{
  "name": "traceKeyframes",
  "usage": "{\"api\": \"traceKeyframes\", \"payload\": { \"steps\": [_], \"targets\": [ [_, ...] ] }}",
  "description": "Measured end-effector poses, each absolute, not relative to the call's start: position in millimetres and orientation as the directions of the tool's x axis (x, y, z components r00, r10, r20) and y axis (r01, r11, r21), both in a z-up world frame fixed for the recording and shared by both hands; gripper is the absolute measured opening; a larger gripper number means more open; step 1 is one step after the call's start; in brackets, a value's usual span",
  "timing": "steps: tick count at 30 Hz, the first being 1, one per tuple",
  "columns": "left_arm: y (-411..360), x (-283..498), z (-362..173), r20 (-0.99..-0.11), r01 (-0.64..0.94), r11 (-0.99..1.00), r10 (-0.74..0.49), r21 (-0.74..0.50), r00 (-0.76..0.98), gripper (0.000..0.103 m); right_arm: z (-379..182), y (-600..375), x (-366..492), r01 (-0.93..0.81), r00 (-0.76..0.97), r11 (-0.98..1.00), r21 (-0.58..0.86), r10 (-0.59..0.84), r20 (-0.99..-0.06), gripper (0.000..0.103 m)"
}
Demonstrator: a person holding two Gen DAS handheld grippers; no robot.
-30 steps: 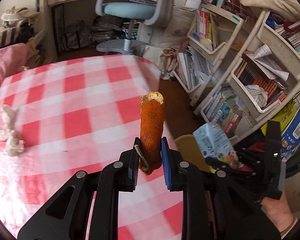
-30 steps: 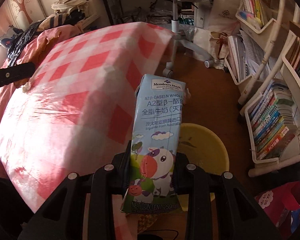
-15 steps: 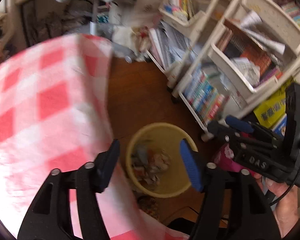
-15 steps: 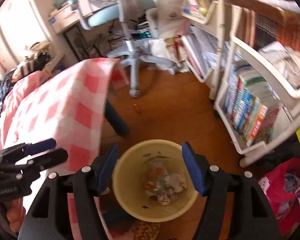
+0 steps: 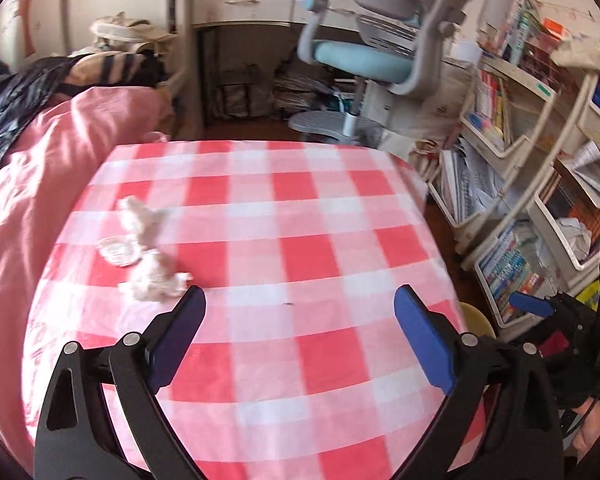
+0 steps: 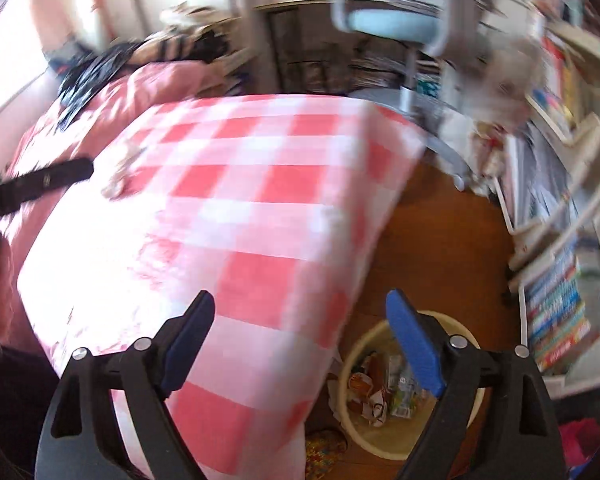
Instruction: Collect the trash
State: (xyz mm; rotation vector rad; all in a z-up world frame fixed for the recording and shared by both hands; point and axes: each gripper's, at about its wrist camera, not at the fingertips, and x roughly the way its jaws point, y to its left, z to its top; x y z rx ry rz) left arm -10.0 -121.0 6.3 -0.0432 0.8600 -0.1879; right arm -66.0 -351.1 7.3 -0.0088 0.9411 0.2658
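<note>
My left gripper (image 5: 300, 306) is open and empty above the red-and-white checked table (image 5: 308, 240). Crumpled white tissue (image 5: 150, 264) and a small round clear lid (image 5: 118, 250) lie on the cloth at the left, just beyond the left fingertip. My right gripper (image 6: 300, 310) is open and empty, over the table's right edge. The yellow trash bin (image 6: 404, 440) stands on the floor below the right finger, with a milk carton and scraps inside. The bin's rim (image 5: 476, 318) shows in the left wrist view. The tissue (image 6: 118, 184) appears blurred in the right wrist view.
A blue-seated office chair (image 5: 364, 56) stands behind the table. White bookshelves (image 5: 540, 184) full of books line the right side. A pink quilt (image 5: 28, 184) lies on the bed at the left. Wooden floor (image 6: 440, 248) runs between table and shelves.
Both grippers let go of the orange stick and the milk carton over the bin, then swung back up and left toward the table, both open and empty.
</note>
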Motion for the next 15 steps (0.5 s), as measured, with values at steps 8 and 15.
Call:
{"api": "traceKeyframes", "payload": {
  "steps": [8, 15],
  "targets": [
    [-70, -28, 37, -0.689, 0.167, 0.983, -0.177, -0.082, 0.703, 0.096, 1, -297, -63, -0.331, 0.522, 0.943, 0.042, 0.22, -0.824, 0.086],
    [-40, -37, 47, -0.674, 0.156, 0.983, -0.183, -0.102, 0.716, 0.096, 3, -241, -67, -0.42, 0.506, 0.907, 0.013, 0.246, -0.827, 0.087]
  ]
}}
